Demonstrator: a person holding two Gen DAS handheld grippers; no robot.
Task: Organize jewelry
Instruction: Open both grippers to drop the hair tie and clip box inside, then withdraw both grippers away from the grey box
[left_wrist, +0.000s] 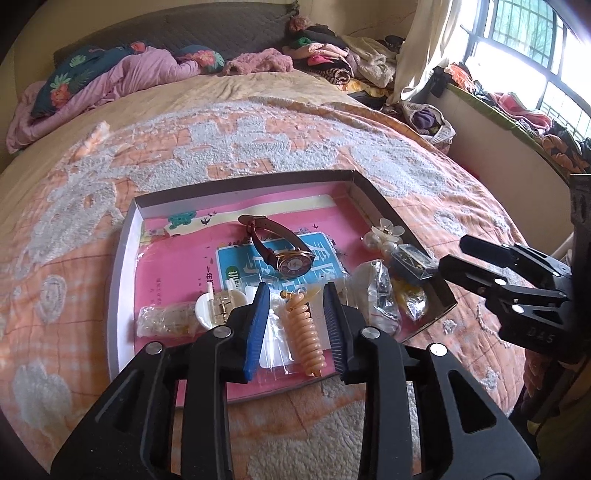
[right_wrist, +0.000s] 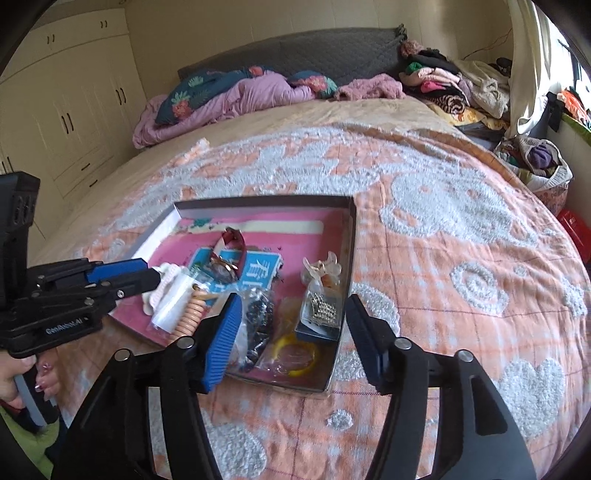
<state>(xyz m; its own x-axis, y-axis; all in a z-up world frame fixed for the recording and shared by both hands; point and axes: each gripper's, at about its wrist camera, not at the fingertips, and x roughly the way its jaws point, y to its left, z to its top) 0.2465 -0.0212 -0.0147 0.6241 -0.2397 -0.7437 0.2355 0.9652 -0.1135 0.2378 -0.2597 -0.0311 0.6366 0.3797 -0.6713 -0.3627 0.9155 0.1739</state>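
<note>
Left wrist view shows my left tool (left_wrist: 295, 314) spread to a middling gap and holding nothing, its blue pads (left_wrist: 255, 332) straddling the peach spiral hair clip (left_wrist: 303, 332) that lies on a clear bag at the near edge of the shallow box (left_wrist: 123, 240). I judge I have lined it up that way so one squeeze would take the clip across its width. All the jewelry sits together in that box on the bed (left_wrist: 92, 177): the watch (left_wrist: 291, 264) lies on the pink lining in the middle, the white flower clip (left_wrist: 384, 230) and a small clear case (left_wrist: 410, 262) crowd the right wall, and bagged pieces fill the near corner. From the right wrist view, my right tool (right_wrist: 291, 332) gapes wide and empty over the yellow bangle bag (right_wrist: 295, 354), probably waiting to sort that corner.
</note>
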